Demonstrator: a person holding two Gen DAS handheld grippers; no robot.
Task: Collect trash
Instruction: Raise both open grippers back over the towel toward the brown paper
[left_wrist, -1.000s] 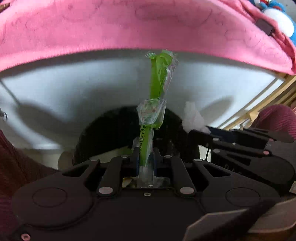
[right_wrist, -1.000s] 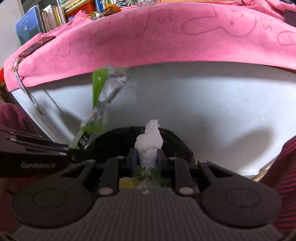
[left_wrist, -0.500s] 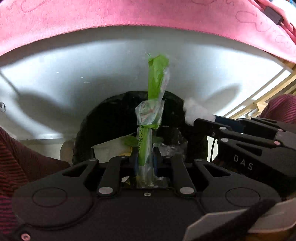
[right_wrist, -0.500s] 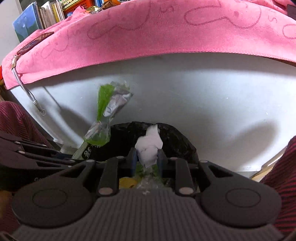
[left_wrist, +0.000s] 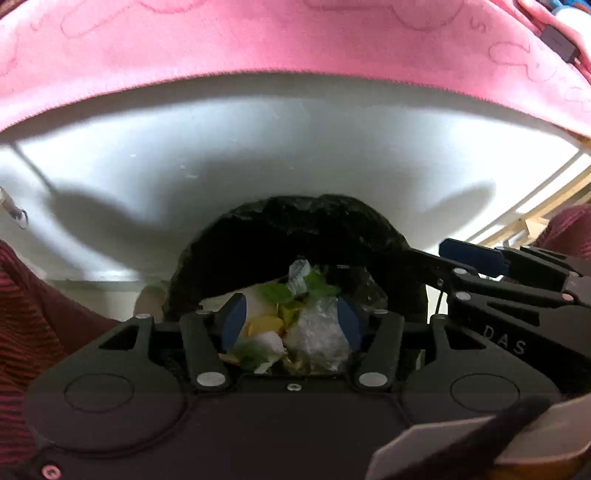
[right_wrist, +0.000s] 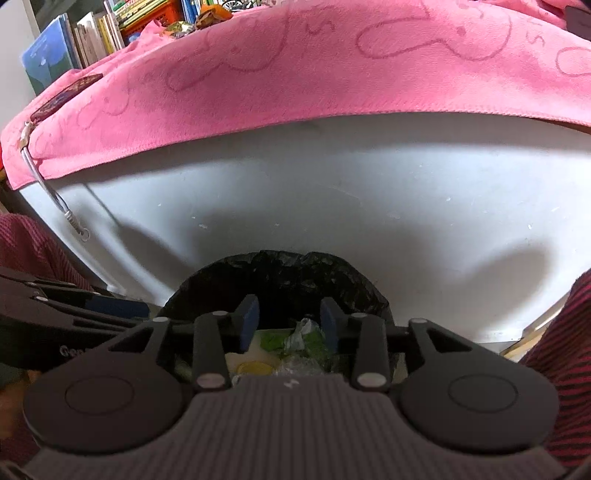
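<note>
Both claws over black-lined bin (left_wrist: 295, 229), jaws just opened, nothing btwn pads. Left claw (left_wrist: 290, 321) & right claw (right_wrist: 289, 323) empty; trash (left_wrist: 295, 325) lies below in bin, w/ green wrapper (right_wrist: 291, 338) on top.

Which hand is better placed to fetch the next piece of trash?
Left, probably. The left gripper and right gripper have both just been opening, empty, over the bin, but the wrappers on the pink cloth lie toward the left side.
</note>
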